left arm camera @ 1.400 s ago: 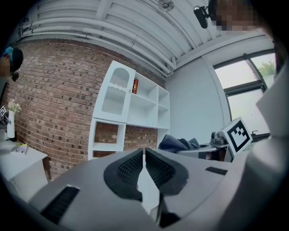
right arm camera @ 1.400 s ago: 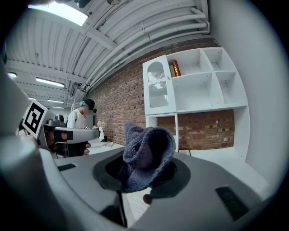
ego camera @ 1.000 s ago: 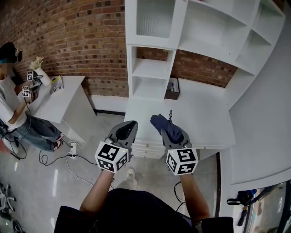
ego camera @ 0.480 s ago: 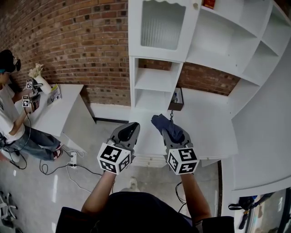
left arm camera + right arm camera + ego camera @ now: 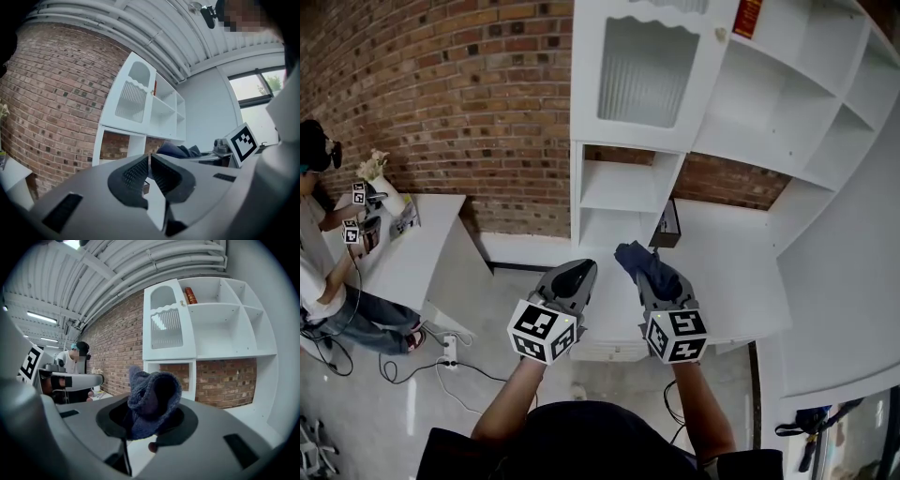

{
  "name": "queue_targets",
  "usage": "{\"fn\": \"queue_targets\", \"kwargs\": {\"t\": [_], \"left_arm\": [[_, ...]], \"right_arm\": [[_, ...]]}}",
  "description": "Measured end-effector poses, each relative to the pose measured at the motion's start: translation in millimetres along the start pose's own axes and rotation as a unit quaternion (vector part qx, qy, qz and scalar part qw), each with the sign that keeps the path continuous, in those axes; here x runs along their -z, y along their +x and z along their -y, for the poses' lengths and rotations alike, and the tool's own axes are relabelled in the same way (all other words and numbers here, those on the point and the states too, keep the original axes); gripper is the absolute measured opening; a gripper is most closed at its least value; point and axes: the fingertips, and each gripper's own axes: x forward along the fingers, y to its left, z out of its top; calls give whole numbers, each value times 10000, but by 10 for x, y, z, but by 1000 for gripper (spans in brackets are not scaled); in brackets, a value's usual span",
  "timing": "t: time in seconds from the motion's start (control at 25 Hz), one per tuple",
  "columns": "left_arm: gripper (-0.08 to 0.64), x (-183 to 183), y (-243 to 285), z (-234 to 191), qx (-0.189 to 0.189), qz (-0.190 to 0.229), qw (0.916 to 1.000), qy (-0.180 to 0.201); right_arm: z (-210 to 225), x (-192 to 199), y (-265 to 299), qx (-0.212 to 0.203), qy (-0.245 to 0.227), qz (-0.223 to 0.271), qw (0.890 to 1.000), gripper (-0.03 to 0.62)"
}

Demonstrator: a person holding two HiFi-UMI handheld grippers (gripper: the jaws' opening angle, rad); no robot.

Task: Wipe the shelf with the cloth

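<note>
A dark blue cloth (image 5: 637,259) bunches out of my right gripper (image 5: 650,275), which is shut on it above the front edge of the white desk top (image 5: 727,272). In the right gripper view the cloth (image 5: 152,397) fills the jaws of that gripper (image 5: 150,422), hiding their tips. The white shelf unit (image 5: 622,187) with open cubbies stands just beyond, also visible in the right gripper view (image 5: 225,355). My left gripper (image 5: 578,272) hovers beside the right one, shut with nothing between its pads (image 5: 136,172). The left gripper (image 5: 149,161) points at the shelf unit (image 5: 140,133).
A small dark box (image 5: 666,225) stands on the desk against the shelf side. A red book (image 5: 748,17) is on a top shelf. At the left a seated person (image 5: 319,234) works with grippers at a white table (image 5: 412,248). Cables (image 5: 441,342) lie on the floor.
The head view has tilted up, showing more of the upper cabinet. Both grippers have edged forward toward the shelf unit, the right one still holding the cloth.
</note>
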Motion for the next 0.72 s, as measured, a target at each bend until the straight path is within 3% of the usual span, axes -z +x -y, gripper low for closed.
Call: {"fn": "queue_targets", "kwargs": {"t": [0.4,0.72], "left_arm": [[31,-15,236,-142,360,-45,9993,-8],[31,52,396,-285,335,-142,9993,7]], "right_arm": [[90,-10,256,250,68,-81,9996,130],[238,-2,386,359,175,-102,9992,130]]}}
